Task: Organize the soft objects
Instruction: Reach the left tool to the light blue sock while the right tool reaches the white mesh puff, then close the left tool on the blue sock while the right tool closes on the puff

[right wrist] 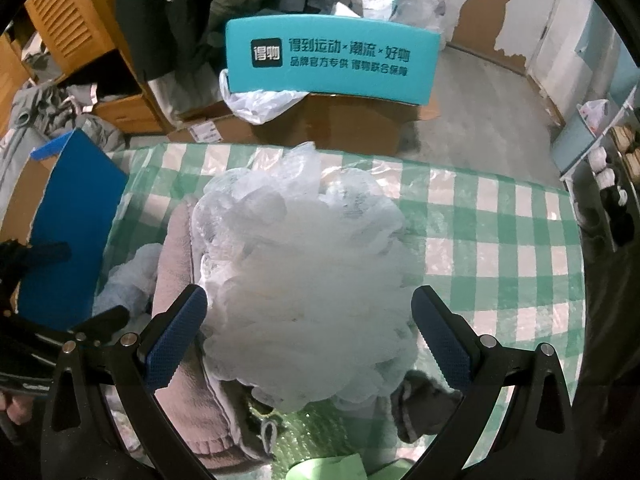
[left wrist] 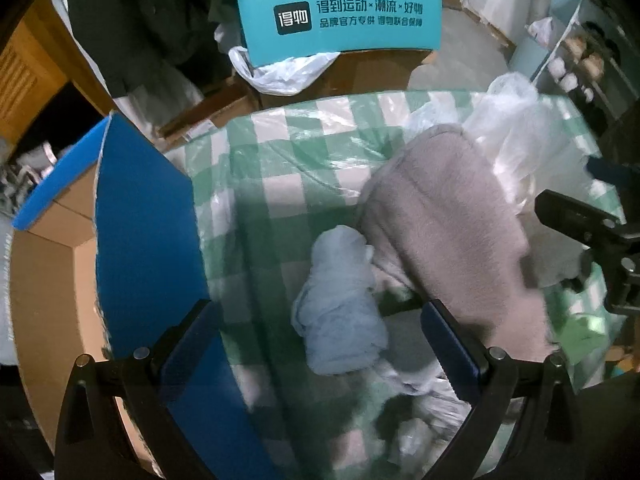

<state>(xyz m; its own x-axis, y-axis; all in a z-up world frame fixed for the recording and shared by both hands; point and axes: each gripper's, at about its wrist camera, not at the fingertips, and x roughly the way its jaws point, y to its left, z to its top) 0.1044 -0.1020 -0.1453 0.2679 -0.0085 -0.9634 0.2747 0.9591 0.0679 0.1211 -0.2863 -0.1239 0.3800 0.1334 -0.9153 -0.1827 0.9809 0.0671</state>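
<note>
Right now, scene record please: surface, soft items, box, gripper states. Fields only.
surface: green checked tablecloth
mesh: white mesh bundle lying between the open fingers of the right gripper
towel: pinkish-grey towel, left of the mesh
cloth: pale blue cloth ahead of the left gripper, open
box: open blue cardboard box at table's left edge

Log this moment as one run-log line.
left gripper: open over crumpled pale-blue cloth | right gripper: open around white mesh bath pouf | both on green-checked tablecloth
</note>
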